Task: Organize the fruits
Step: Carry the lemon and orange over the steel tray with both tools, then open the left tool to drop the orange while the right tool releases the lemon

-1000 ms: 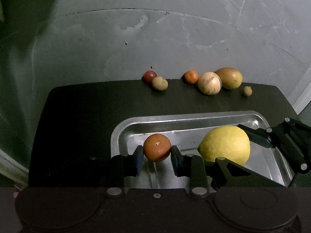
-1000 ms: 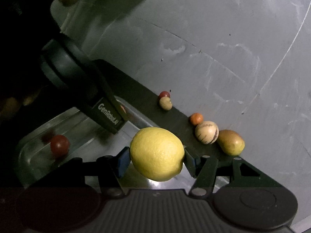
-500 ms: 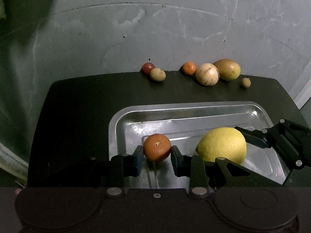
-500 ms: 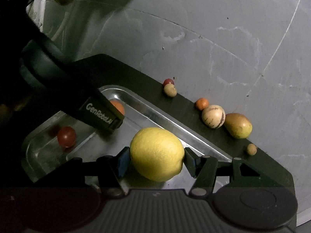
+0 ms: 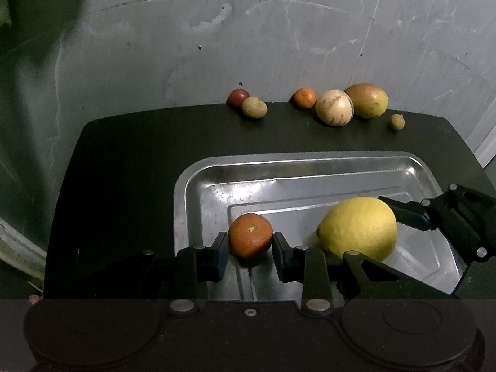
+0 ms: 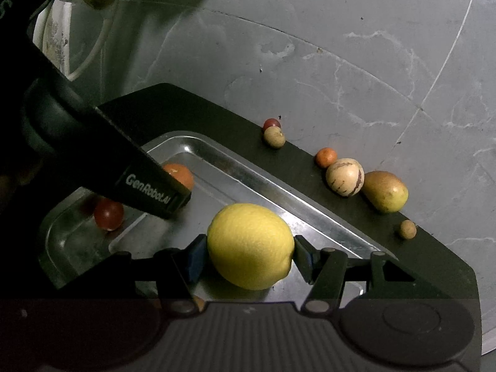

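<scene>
My left gripper [image 5: 250, 248] is shut on a small orange [image 5: 250, 239] and holds it low over the front left of a shiny metal tray [image 5: 279, 161]. My right gripper [image 6: 250, 257] is shut on a large yellow lemon [image 6: 250, 243] over the same tray [image 6: 266, 181]. In the left wrist view the lemon [image 5: 356, 229] is to the right of the orange, with one of the right fingers [image 5: 407, 215] behind it. A red tomato [image 6: 108, 214] lies in the tray's far corner, partly behind the left gripper's body [image 6: 139, 183].
The tray rests on a black table [image 5: 124, 170] over a grey floor. Along the table's far edge lie a red fruit [image 5: 238, 96], a greenish one [image 5: 254, 107], a small orange [image 5: 304, 97], a striped cream melon [image 5: 334, 107], a mango [image 5: 367, 100] and a small brown fruit [image 5: 396, 121].
Both wrist views have pulled back, so more of the tray and table shows and the row of fruit sits farther off. The orange and the lemon stay gripped.
</scene>
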The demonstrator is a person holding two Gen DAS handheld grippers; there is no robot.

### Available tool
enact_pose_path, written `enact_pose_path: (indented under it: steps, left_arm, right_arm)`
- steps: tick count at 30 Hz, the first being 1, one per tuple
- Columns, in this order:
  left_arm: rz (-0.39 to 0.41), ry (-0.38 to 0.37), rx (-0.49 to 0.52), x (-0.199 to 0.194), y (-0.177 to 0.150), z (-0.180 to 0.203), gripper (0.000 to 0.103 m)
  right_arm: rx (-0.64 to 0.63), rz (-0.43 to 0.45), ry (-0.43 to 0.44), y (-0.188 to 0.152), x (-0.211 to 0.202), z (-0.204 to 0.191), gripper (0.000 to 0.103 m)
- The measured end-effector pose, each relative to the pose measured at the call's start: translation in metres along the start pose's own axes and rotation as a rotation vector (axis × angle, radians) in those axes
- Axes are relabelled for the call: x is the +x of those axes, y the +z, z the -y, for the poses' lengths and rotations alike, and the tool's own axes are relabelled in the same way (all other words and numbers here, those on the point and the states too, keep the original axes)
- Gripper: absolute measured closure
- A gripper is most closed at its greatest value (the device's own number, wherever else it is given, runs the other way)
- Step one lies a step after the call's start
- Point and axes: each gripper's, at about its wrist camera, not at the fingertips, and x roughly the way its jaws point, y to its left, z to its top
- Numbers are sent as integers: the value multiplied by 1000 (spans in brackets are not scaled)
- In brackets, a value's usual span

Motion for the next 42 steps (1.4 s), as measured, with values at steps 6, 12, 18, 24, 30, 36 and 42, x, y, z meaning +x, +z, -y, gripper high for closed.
enact_pose_path:
  steps: [6,12,18,24,30,36,42]
  left_arm:
    - [-7,2,4,1,-1,0,71]
    - [-13,-1,5,1,-2,-1,70]
    - [-6,-9,8,-4,-3,-1,69]
    - [5,-14,12,-14,-5,-1,58]
    - [42,-30,20,-35,-6,-9,34]
    - [49,11,20,-50,-13,-26,18]
    - [38,64,-10,-57,-21,-52,8]
  right_arm:
    - [5,-1,3,-1,-2,0,39]
    - [9,2,1,-2,-4,1,39]
    - [29,8,-7,-3,-10,4,33]
    - [69,19,-21,-4,-21,8,24]
    - [136,35,-36,-6,-41,10,14]
    - [201,30,-38,-11,-63,8,4]
    - [239,-10,-26,-17,-85,2,0]
